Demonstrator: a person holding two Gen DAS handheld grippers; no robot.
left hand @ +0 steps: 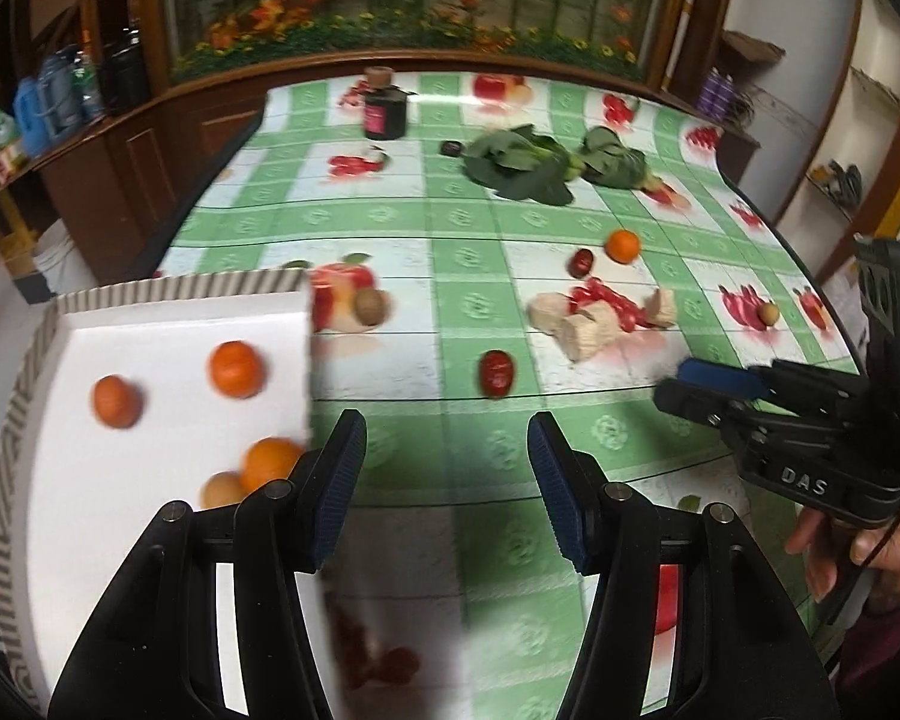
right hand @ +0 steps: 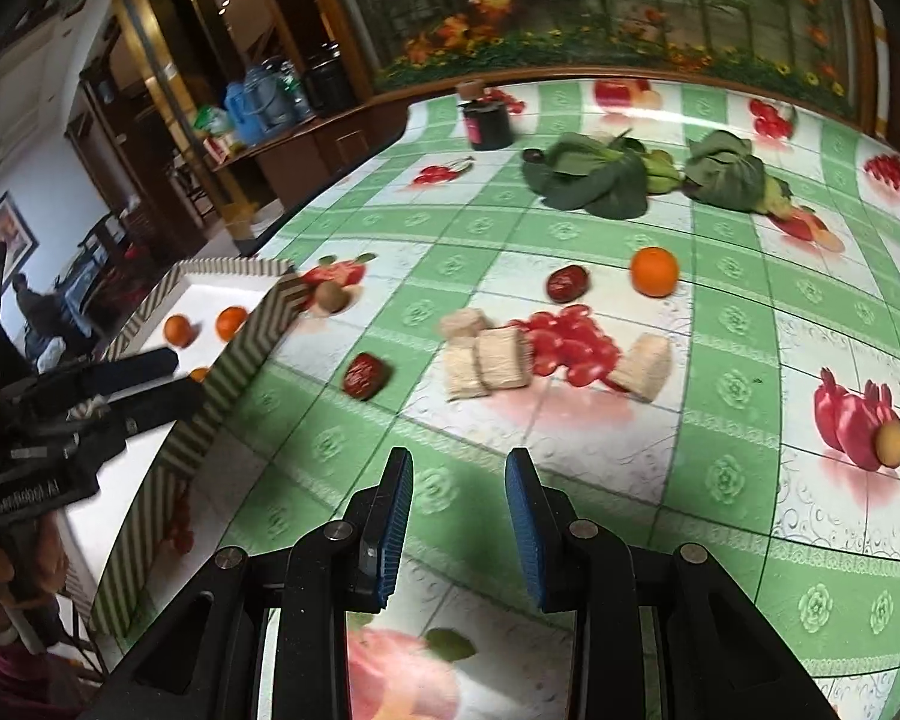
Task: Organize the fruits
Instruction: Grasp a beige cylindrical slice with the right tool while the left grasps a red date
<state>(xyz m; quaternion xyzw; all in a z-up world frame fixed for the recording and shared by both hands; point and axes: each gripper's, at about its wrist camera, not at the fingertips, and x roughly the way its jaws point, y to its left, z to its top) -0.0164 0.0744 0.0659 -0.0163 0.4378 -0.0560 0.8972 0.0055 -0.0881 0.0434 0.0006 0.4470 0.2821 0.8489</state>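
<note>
A white box (left hand: 150,336) with striped walls (right hand: 240,354) sits at the table's left and holds three oranges (left hand: 236,369) and a small tan fruit (left hand: 222,489). On the cloth lie an orange (right hand: 654,271), two red dates (right hand: 365,376) (right hand: 567,283), a kiwi (right hand: 331,296) and a small tan fruit (right hand: 891,445). My left gripper (left hand: 447,438) is open and empty, over the box's right edge. My right gripper (right hand: 459,474) is open and empty above the cloth, short of the nearer date.
Pale cut root pieces (right hand: 486,360) lie mid-table. Leafy greens (right hand: 594,177) and a dark jar (right hand: 487,120) stand farther back. Wooden cabinets and a flower mural border the table's far side.
</note>
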